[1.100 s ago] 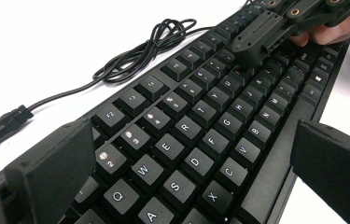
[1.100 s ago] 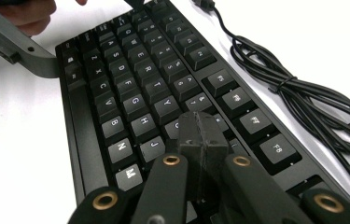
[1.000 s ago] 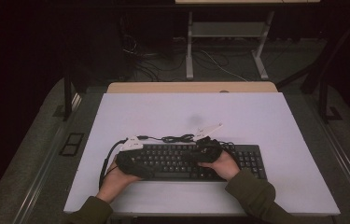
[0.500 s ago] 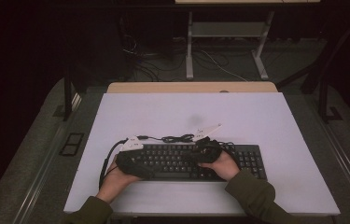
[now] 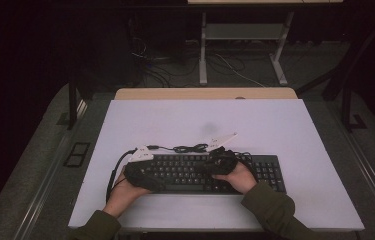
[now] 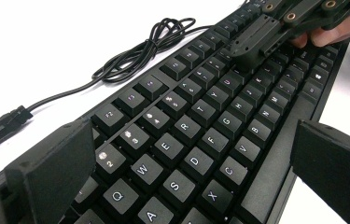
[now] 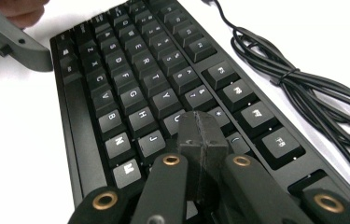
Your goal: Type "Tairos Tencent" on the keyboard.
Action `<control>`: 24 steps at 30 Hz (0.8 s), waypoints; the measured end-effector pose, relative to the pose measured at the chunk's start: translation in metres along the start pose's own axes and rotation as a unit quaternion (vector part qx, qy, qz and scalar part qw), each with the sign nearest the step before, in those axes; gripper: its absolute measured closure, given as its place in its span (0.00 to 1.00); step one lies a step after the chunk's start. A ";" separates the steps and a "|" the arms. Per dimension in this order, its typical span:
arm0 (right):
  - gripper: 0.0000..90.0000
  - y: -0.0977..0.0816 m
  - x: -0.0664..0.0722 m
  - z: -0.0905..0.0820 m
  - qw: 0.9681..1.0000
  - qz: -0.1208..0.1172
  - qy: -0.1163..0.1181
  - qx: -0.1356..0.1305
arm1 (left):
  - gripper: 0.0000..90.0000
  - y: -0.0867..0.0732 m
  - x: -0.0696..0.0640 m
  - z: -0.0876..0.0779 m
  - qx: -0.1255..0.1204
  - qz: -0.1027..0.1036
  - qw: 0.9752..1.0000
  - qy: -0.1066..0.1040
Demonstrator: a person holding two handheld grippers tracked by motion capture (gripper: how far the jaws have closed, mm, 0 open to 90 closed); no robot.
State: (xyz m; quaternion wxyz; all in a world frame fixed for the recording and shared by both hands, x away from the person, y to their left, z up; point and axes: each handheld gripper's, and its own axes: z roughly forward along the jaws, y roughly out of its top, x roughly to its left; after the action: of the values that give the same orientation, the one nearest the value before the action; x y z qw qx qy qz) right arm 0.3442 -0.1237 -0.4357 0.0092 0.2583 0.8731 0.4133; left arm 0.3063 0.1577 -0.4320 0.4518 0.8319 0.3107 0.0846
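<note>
Thing: black full-size keyboard (image 5: 210, 172) with white legends on its keys.
Build: low dark frame, raised square keycaps, a row of function keys set apart at the far edge, a number block at its right end.
Pose: flat, keys up, long side running left to right, square with the table edge.
Place: on the white table (image 5: 275, 125), in the near half, a little left of centre.
Cable: a black cord (image 5: 187, 148) leaves the far edge and lies loosely coiled just behind the keyboard, bound at the middle of the bundle.
</note>
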 end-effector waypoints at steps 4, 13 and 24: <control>0.99 0.000 0.000 -0.001 1.000 0.001 -0.001 0.000 | 0.00 0.000 0.000 0.000 0.001 0.001 1.000 0.000; 0.69 0.003 0.000 -0.009 0.999 0.011 0.010 -0.033 | 0.00 0.000 0.000 0.001 0.000 -0.001 1.000 0.001; 0.31 0.004 -0.003 -0.015 0.998 0.011 0.001 -0.065 | 0.04 0.003 0.000 0.001 -0.004 0.000 1.000 -0.001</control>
State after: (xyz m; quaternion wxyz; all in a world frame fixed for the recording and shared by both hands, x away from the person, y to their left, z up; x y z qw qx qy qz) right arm 0.3449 -0.1336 -0.4241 0.0202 0.2664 0.8415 0.4696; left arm 0.3081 0.1563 -0.4304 0.4551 0.8305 0.3098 0.0847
